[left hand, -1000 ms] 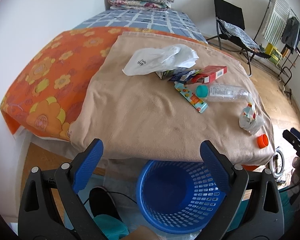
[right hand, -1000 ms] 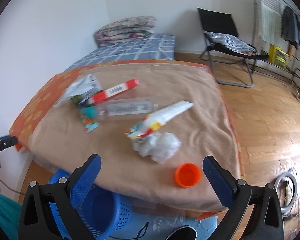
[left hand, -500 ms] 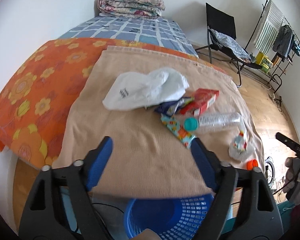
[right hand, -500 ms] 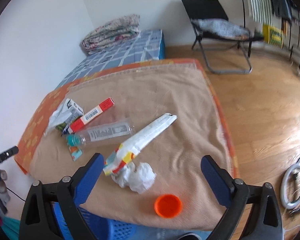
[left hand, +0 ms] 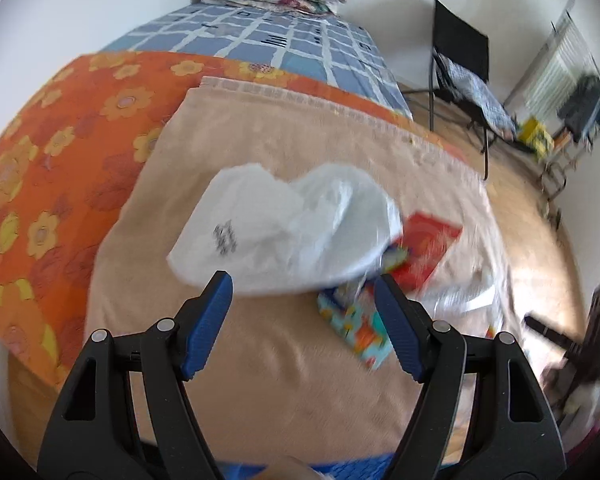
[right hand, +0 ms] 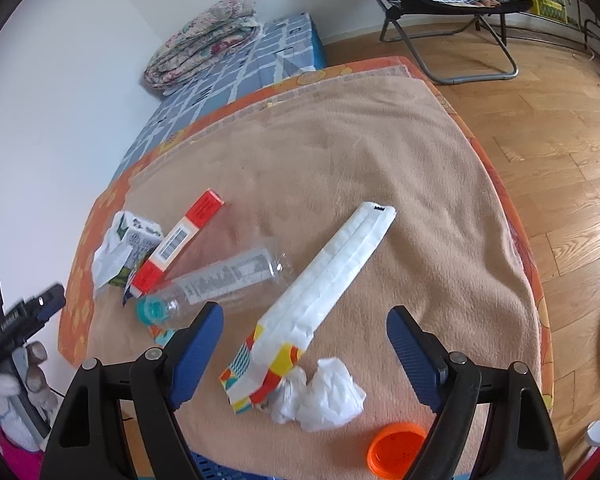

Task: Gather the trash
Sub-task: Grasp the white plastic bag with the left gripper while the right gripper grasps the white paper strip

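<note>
- A tan blanket [right hand: 340, 168] covered the bed, trash scattered on it.
- Left gripper [left hand: 303, 280] hung apart over the white bag [left hand: 284, 224], nothing between its pads.
- Right gripper [right hand: 305, 314], jaws closing but empty, framed the long wrapper [right hand: 332, 272]; crumpled tissue [right hand: 324, 394] touched the wrapper's near end.
- Bottle [right hand: 220, 284] lay left of the wrapper.

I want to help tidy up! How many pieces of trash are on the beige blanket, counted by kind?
Plastic bags: 1
Cartons and boxes: 2, a small carton and a red-and-white box
Plastic bottles: 1
Wrappers: 2, a long white one and a small colourful one
Crumpled tissues: 1
Orange caps: 1
Total: 8
</note>
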Available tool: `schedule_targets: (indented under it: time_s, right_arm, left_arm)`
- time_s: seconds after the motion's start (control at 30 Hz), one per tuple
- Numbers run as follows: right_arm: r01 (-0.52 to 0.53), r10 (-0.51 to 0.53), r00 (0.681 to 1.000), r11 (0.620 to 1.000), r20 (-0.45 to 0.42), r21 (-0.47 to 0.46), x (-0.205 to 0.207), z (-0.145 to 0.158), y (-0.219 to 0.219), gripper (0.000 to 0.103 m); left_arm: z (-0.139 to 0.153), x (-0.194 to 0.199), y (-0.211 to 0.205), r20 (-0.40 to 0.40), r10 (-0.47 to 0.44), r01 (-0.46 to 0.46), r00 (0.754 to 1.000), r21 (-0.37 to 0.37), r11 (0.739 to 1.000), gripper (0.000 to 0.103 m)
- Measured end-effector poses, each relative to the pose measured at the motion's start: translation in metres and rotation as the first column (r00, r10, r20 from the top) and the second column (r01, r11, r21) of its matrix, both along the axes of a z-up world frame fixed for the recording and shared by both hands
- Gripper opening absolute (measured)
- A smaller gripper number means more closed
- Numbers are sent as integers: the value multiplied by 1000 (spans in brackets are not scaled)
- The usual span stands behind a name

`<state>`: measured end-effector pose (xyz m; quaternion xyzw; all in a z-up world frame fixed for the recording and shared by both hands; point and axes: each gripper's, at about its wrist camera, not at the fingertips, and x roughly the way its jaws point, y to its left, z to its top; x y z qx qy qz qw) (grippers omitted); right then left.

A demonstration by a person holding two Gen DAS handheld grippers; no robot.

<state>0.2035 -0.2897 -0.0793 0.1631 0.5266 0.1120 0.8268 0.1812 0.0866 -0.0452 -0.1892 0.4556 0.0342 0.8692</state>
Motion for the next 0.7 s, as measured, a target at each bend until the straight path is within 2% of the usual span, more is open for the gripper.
schedule_targets:
  time_s: [0.17, 0.23, 0.3, 0.37, 0.4, 0.5, 0.57, 0.7]
  right_arm:
    - [14, -14, 1000, 1000, -28, 5, 11, -7, 7, 86]
    - [8, -8, 999, 1000, -31, -6, 15, -9, 11, 86]
    - [10, -10, 999, 1000, -32, -14, 19, -10, 12, 86]
    - [17, -18, 999, 1000, -36, -23, 25, -13, 12, 86]
    - [20, -21, 999, 999, -37, -26, 26, -14, 11, 86]
    - [29, -31, 998, 999, -48, -43, 32, -21, 10, 86]
    - [27, -31, 998, 998, -62, -53, 36, -27, 11, 85]
    - [25, -31, 996, 997, -89, -69, 42, -38, 13, 84]
  left_arm:
    - [-17, 38, 16, -33, 52, -54, 998, -79, 995, 76]
    - [-24, 46, 16, -49, 57, -62, 997, -115, 991, 75]
    - [-30, 54, 12, -62, 46, -53, 997, -121, 991, 73]
    - [-35, 60, 10, -76, 44, -52, 996, -110, 993, 60]
    - [-38, 61, 11, -80, 48, -57, 996, -113, 992, 59]
    - [-43, 63, 18, -91, 74, -86, 993, -131, 988, 44]
    - [-47, 63, 24, -92, 92, -105, 991, -149, 983, 31]
    - [-47, 62, 35, -75, 116, -128, 990, -174, 976, 18]
